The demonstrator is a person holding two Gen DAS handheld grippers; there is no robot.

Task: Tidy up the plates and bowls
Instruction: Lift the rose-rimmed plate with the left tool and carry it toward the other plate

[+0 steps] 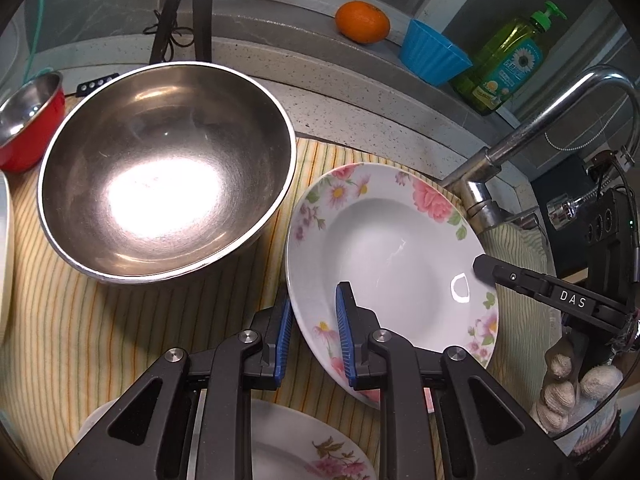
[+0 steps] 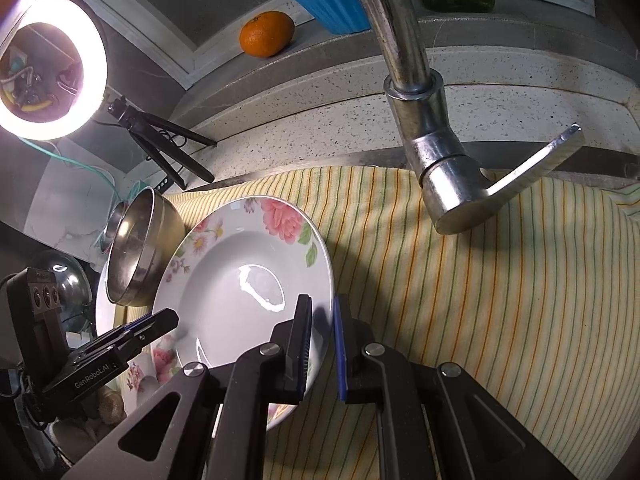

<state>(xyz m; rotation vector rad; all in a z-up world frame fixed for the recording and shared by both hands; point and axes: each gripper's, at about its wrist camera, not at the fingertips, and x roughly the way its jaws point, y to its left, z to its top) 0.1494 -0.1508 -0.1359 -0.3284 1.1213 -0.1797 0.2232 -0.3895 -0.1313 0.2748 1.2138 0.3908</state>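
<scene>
Left wrist view puts the floral plate (image 1: 394,256) at the centre, tilted up off the striped cloth (image 1: 120,340) with both tools on its rim; the left gripper (image 1: 316,320) has its blue pads on either side of the plate's near-left edge, clamped on it; the right gripper (image 1: 486,268) reaches in from the right, its black tip over the opposite rim. Right wrist view shows the same plate (image 2: 248,280) with the right gripper (image 2: 322,324) pinching its right rim between narrow-set fingers, and the left gripper (image 2: 160,320) at the far edge; just beside the plate on the left stands the large steel bowl (image 1: 166,172); a second floral plate (image 1: 304,444) lies below on the cloth; further out sit a small red bowl (image 1: 30,120), the tap (image 2: 432,136), an orange (image 1: 362,22), a blue cup (image 1: 434,54) and a green soap bottle (image 1: 508,60) on the ledge.
</scene>
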